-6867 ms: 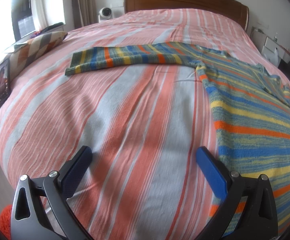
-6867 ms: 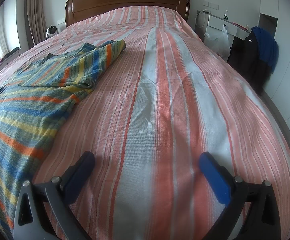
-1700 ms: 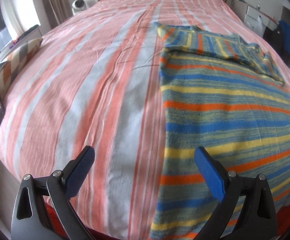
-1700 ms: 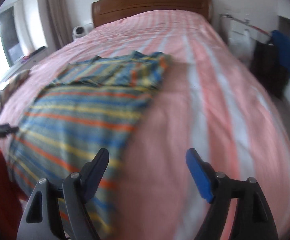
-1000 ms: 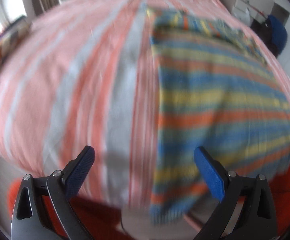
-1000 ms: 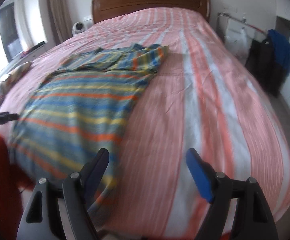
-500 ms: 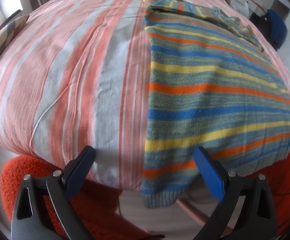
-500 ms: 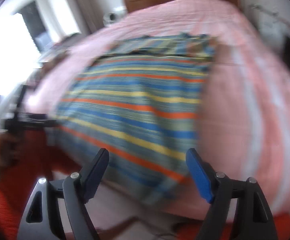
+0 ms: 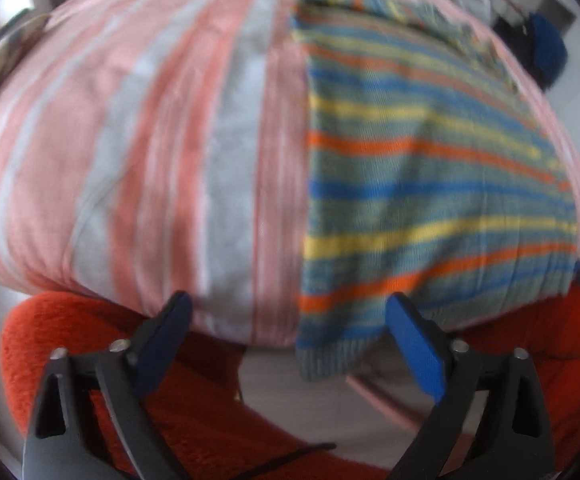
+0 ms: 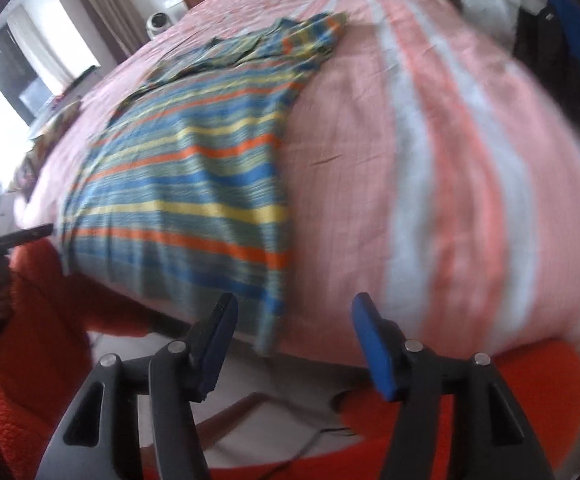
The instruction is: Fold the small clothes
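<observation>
Two grippers in view, both at the foot of the bed (image 9: 138, 128), both with jaws spread apart and holding nothing. Left gripper (image 9: 288, 334) sits below the mattress edge; the sweater's lower left corner hangs just beside its right pad, no contact visible. Right gripper (image 10: 293, 338) sits under the sweater's lower right corner, which droops off the bed between its pads, apart from both. Striped sweater (image 9: 417, 184) lies flat lengthwise on the striped bedspread, sleeves folded in across the chest at the far end; its hem overhangs the foot edge of the bed. Left-wrist view: wide strip of bare bedspread to the left of the sweater's long side. Right-wrist view: similarly broad bare bedspread (image 10: 429, 152) to the right of the sweater (image 10: 186, 168). Orange fleece clothing (image 9: 70, 344) fills the space under both grippers. Both views motion-blurred.
</observation>
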